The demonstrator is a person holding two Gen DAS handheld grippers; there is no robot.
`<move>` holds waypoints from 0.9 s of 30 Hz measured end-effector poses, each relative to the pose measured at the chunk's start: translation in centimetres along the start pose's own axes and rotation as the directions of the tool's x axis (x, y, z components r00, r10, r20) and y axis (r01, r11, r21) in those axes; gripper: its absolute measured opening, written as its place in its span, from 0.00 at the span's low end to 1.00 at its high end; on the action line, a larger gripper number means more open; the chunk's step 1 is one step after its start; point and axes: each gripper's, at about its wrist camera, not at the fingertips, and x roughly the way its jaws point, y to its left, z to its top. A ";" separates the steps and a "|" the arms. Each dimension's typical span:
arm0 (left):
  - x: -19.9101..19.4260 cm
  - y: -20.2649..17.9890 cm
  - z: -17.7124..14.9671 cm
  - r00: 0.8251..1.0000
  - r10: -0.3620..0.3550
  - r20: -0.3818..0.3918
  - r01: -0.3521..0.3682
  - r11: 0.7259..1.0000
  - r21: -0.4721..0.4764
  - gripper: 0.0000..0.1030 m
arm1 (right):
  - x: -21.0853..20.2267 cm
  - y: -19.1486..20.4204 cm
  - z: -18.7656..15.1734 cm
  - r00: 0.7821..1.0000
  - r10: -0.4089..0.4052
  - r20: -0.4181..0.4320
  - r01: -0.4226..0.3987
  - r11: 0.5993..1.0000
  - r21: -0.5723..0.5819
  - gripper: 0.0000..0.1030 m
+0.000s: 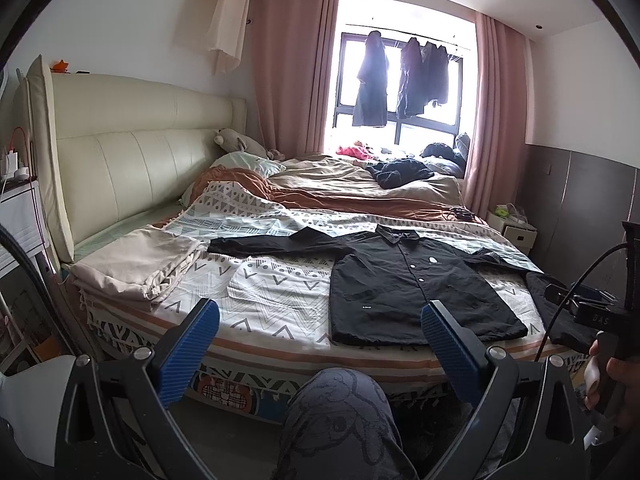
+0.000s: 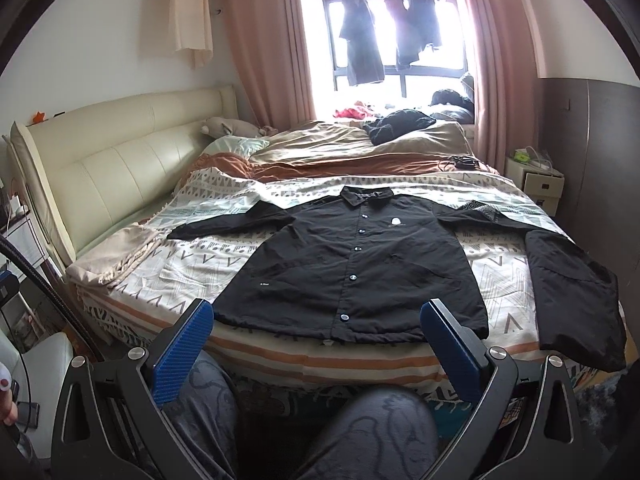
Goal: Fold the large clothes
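Observation:
A black button-up shirt [image 2: 352, 264] lies flat on the bed, front up, collar toward the window, both sleeves spread out. In the left wrist view the same shirt [image 1: 412, 284] sits right of centre. My left gripper [image 1: 320, 320] is open, held in front of the bed's near edge, with nothing between its blue fingers. My right gripper [image 2: 316, 320] is open too, just short of the shirt's hem and empty. The right gripper's body and the hand holding it [image 1: 600, 344] show at the right edge of the left wrist view.
A folded beige cloth [image 1: 140, 264] lies at the bed's left near the cream headboard [image 1: 120, 160]. A rumpled brown duvet [image 2: 352, 148] and a dark garment [image 2: 400, 124] lie farther back. The person's knees [image 2: 312, 428] are below the grippers. A nightstand [image 2: 536, 180] stands right.

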 end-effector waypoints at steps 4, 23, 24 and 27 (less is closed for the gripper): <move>0.0 0.1 0.0 1.000 -0.003 -0.002 0.003 1.000 -0.004 1.00 | -0.1 0.4 0.1 1.000 -0.003 0.000 0.003 1.000 -0.021 1.00; -0.2 0.8 -0.4 1.000 -0.009 -0.005 0.009 1.000 -0.003 1.00 | -0.1 0.8 0.3 1.000 -0.016 0.017 0.016 1.000 -0.017 1.00; -0.3 1.0 -0.4 1.000 -0.009 -0.005 0.009 1.000 -0.003 1.00 | 0.0 1.0 0.3 1.000 -0.020 0.014 0.020 1.000 -0.017 1.00; -0.3 1.5 -0.6 1.000 -0.014 -0.006 0.014 1.000 -0.016 1.00 | 0.2 1.3 0.5 1.000 -0.022 0.008 0.022 1.000 -0.013 1.00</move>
